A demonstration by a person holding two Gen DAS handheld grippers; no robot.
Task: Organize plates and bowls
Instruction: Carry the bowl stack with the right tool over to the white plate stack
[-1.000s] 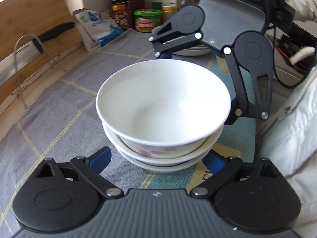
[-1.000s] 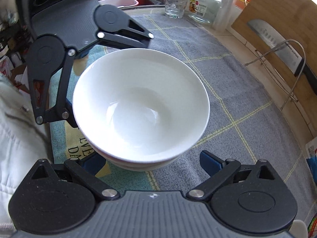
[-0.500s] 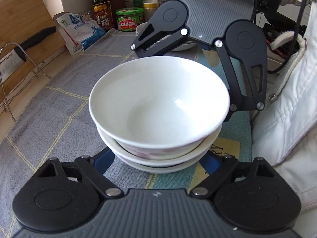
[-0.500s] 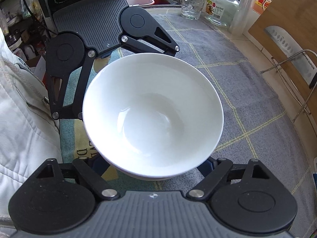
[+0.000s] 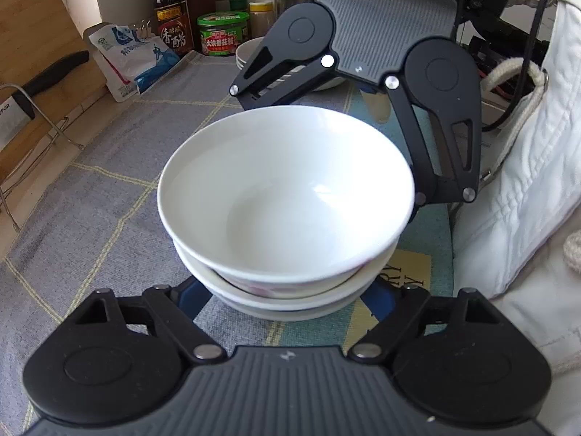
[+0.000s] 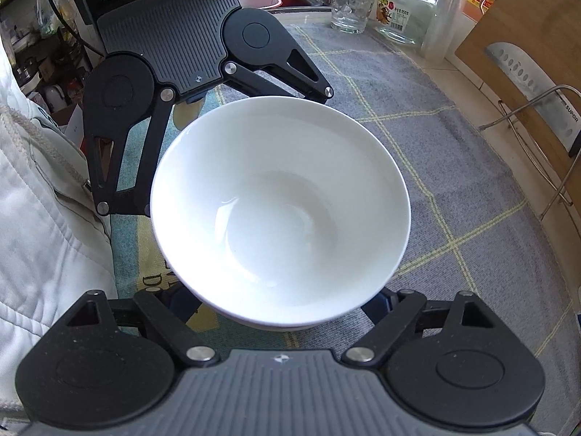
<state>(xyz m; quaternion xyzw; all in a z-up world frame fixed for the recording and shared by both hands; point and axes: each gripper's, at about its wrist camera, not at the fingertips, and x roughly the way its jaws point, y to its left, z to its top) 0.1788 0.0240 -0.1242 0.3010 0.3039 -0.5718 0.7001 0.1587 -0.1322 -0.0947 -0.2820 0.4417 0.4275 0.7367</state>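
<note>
White glazed ceramic is most of what we see here: a stack of bowls [image 5: 287, 214] sitting on the grey checked cloth [image 5: 90, 210], mouths facing straight up. They're round, so there's no long axis to speak of; the stack just runs vertically.

Both claws are on that stack from opposite sides. Our left gripper [image 5: 287, 294] has just closed in, and its blue pads [image 5: 189, 296] hug the lower bowls on both sides, so it's clamped narrow on the stack. The right gripper [image 6: 287, 312] closed partway too; its fingers [image 6: 381, 307] tuck under the stack's rim on each side and look pressed to the bowls.

What each view gives us: from the left wrist we can count three bowls, and see a pinkish pattern on the outside of the top one. The right wrist looks more steeply down, so it's mostly the top bowl's inside with just a sliver of another beneath.

Beyond the stack, the left view has a dark sauce bottle [image 5: 170, 18], a green jar [image 5: 223, 32] and more white dishes [image 5: 250, 51]. The right view has a drinking glass [image 6: 350, 3], a big glass jar [image 6: 408, 7] and a cleaver [image 6: 533, 91] on a wire stand against a wooden board.
</note>
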